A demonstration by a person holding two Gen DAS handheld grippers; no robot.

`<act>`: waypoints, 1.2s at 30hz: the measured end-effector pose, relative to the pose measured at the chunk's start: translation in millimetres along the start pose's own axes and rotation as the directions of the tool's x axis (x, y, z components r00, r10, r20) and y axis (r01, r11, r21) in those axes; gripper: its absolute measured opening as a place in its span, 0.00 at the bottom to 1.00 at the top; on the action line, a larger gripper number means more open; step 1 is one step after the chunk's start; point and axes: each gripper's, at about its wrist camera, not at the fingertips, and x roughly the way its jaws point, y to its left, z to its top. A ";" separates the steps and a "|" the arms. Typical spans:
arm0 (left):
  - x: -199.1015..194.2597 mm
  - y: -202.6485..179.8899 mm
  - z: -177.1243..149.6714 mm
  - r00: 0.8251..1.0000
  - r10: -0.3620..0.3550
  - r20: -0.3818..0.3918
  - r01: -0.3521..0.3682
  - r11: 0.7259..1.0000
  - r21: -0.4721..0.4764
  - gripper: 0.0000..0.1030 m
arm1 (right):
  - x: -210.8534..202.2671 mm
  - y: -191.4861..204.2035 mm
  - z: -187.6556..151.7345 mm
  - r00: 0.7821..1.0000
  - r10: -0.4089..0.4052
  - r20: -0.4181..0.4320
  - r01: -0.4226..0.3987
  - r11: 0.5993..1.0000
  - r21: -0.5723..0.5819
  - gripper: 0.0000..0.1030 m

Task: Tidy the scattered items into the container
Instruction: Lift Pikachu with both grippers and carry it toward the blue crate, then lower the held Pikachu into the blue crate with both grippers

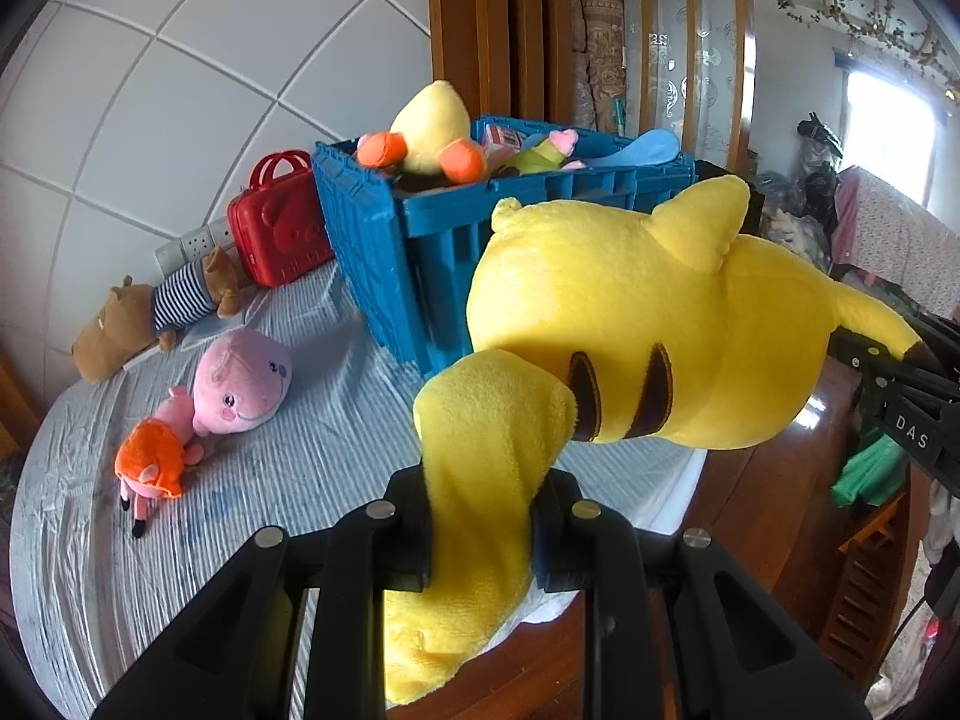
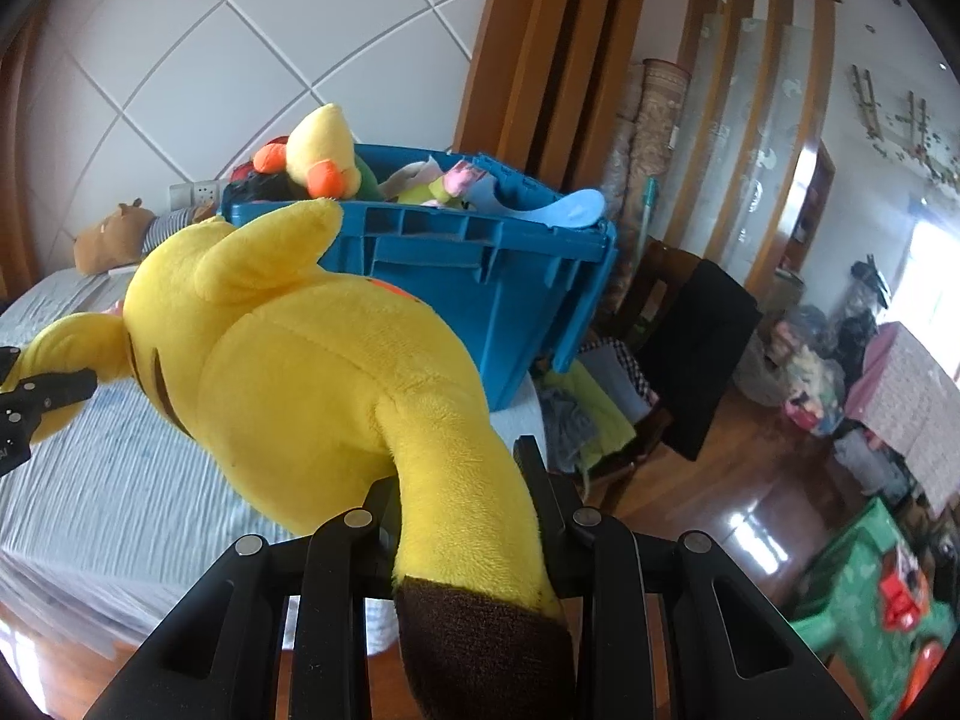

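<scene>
I carry one yellow plush [image 1: 630, 324] between my two grippers, in the air just in front of the blue crate [image 1: 420, 240]. My left gripper [image 1: 480, 534] is clenched on its tail, my right gripper [image 2: 462, 540] on an ear. Three toys lie left of the crate: bear [image 1: 138, 315], pink plush [image 1: 243, 381], pig [image 1: 159, 456]. One red case [image 1: 279, 228] leans against it.

The yellow plush [image 1: 630, 324] hides much of the blue crate [image 1: 420, 228]; its face is turned away
</scene>
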 end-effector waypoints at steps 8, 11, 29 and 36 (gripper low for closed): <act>3.2 -14.4 37.0 0.999 0.000 0.035 -0.001 1.000 0.020 0.22 | 7.0 -10.7 26.8 0.999 0.000 0.035 0.001 1.000 -0.008 0.27; 6.1 -10.0 61.4 0.998 -0.009 0.063 0.007 0.999 0.036 0.22 | 11.6 -13.5 46.5 0.998 -0.014 0.060 0.014 1.000 -0.002 0.27; 108.0 -12.1 280.7 0.984 0.026 0.174 -0.039 0.996 0.076 0.21 | 117.6 -64.9 274.7 0.963 0.136 0.233 -0.123 0.990 -0.070 0.26; 184.6 -4.7 343.7 0.974 0.169 0.148 -0.169 0.986 -0.013 0.22 | 228.4 -91.6 349.7 0.947 0.252 0.200 -0.231 0.965 -0.125 0.26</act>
